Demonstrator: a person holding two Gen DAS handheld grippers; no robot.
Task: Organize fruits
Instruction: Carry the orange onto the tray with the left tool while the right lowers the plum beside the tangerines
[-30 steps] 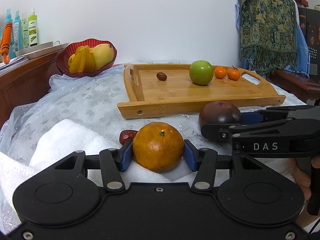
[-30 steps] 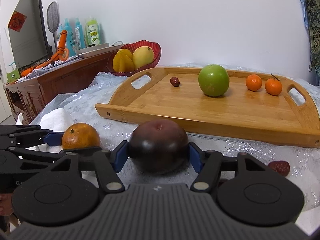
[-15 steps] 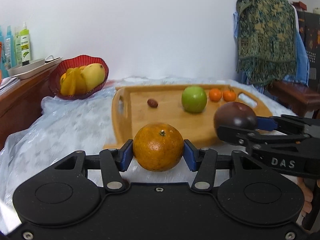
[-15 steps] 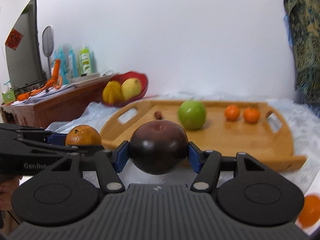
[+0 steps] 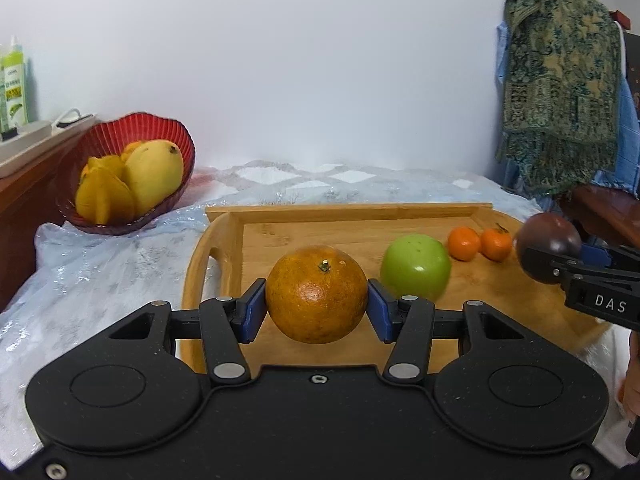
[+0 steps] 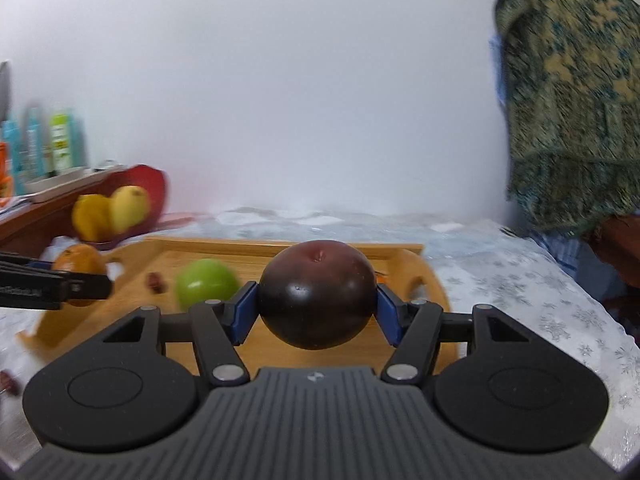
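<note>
My left gripper (image 5: pixel 316 306) is shut on a large orange (image 5: pixel 316 292) and holds it in the air over the left half of the wooden tray (image 5: pixel 280 236). My right gripper (image 6: pixel 316 308) is shut on a dark purple round fruit (image 6: pixel 316 292), held above the tray's right half (image 6: pixel 430 280); it shows at the right edge of the left wrist view as the purple fruit (image 5: pixel 548 244). On the tray lie a green apple (image 5: pixel 416 266), two small tangerines (image 5: pixel 480 243) and a red date (image 6: pixel 156 282).
A red bowl (image 5: pixel 160 136) with a mango and starfruit stands at the back left beside a wooden sideboard (image 5: pixel 24 200) with bottles. A patterned cloth (image 5: pixel 560 80) hangs at the right. Another red date (image 6: pixel 8 382) lies on the plastic-covered table, left of the tray.
Both grippers lifted their fruits off the table and carried them forward over the tray. The tray and bowl now look nearer; the white towel has dropped out of view.
</note>
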